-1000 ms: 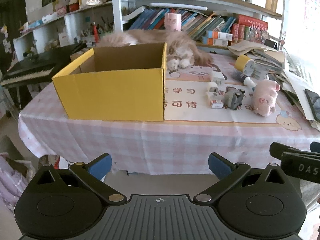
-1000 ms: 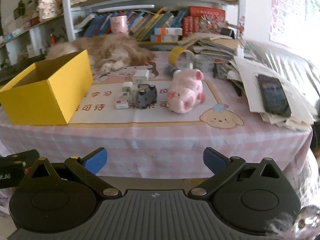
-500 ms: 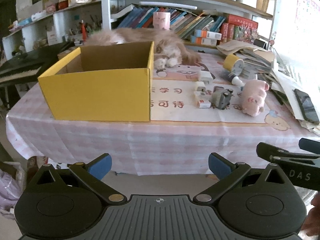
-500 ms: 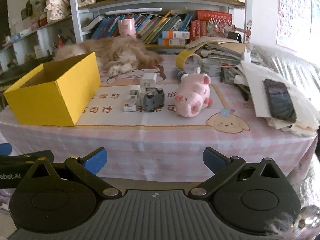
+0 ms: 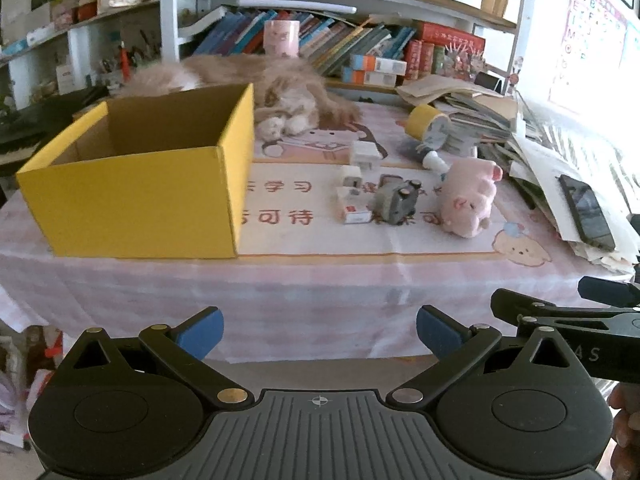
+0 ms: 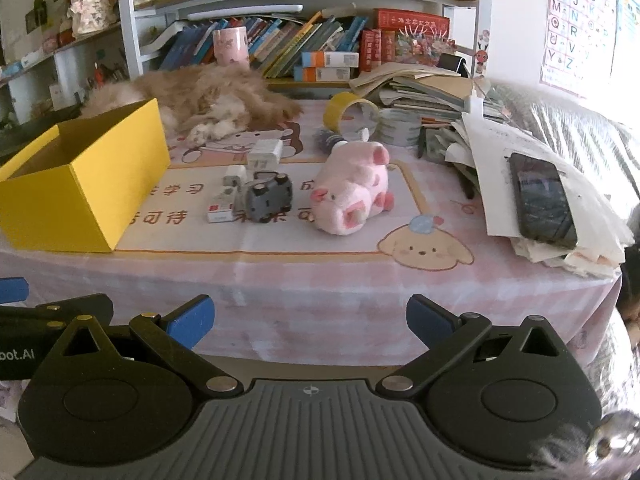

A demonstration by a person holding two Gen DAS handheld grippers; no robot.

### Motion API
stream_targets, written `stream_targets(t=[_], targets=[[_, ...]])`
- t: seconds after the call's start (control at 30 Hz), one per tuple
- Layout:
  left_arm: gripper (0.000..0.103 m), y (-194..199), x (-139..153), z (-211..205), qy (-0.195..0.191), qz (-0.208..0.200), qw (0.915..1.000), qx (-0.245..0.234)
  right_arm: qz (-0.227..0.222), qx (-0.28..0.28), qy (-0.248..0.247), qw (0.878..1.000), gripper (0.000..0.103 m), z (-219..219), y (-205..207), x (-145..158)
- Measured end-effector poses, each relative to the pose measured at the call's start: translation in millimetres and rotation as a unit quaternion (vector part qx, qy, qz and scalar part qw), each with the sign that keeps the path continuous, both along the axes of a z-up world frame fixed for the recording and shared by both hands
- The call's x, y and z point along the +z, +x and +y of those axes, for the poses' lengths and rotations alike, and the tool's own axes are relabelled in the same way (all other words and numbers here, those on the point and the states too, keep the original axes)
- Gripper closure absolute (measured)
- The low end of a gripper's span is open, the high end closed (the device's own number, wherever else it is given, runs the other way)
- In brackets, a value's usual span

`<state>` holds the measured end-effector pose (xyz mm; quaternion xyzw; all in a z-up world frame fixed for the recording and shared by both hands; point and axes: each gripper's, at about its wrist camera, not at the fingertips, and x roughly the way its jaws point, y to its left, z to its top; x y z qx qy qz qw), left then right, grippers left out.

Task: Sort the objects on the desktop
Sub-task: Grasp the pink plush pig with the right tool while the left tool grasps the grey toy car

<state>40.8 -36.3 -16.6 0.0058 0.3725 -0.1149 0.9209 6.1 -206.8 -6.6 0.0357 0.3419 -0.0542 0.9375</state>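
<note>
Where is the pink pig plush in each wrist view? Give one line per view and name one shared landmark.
Left wrist: pink pig plush right of centre, on the mat.
Right wrist: at centre, just right of the grey toy.
Shared landmark: yellow box, left of the pig in both.

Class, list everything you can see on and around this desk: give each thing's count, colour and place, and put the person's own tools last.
box: one, yellow, open, desk's left
cat: one, tan, lying behind the box
toy pig: one, pink, desk's middle
toy car: one, grey, left of the pig
small boxes: several, white, beside the car
tape roll: one, yellow, behind the pig
phone: one, black, on the papers, right
books: many, mixed colours, shelf
left gripper: open, before the desk
right gripper: open, before the desk
</note>
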Motion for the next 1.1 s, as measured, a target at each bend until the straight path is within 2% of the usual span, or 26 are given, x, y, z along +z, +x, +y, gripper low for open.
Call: stream_targets(t=[0.53, 0.7, 0.83, 1.1], targets=[[0.0, 38, -10, -51, -0.008, 0.026, 0.9992, 0.029, 0.031, 0.024, -0.001, 0.999, 0.0, -58, 48, -8], [0.0, 50, -13, -67, -0.003, 0.03, 0.9984, 0.047, 0.04, 0.029, -0.009, 0.999, 0.0, -75, 71, -12], [0.0, 57, -14, -78, 0.006, 0.034, 0.9976, 0.061, 0.04, 0.036, 0.004, 0.999, 0.0, -88, 89, -16], [0.0, 69, -13, -93, 0.03, 0.035, 0.995, 0.088, 0.047, 0.088, 0.028, 0.995, 0.0, -97, 120, -20]])
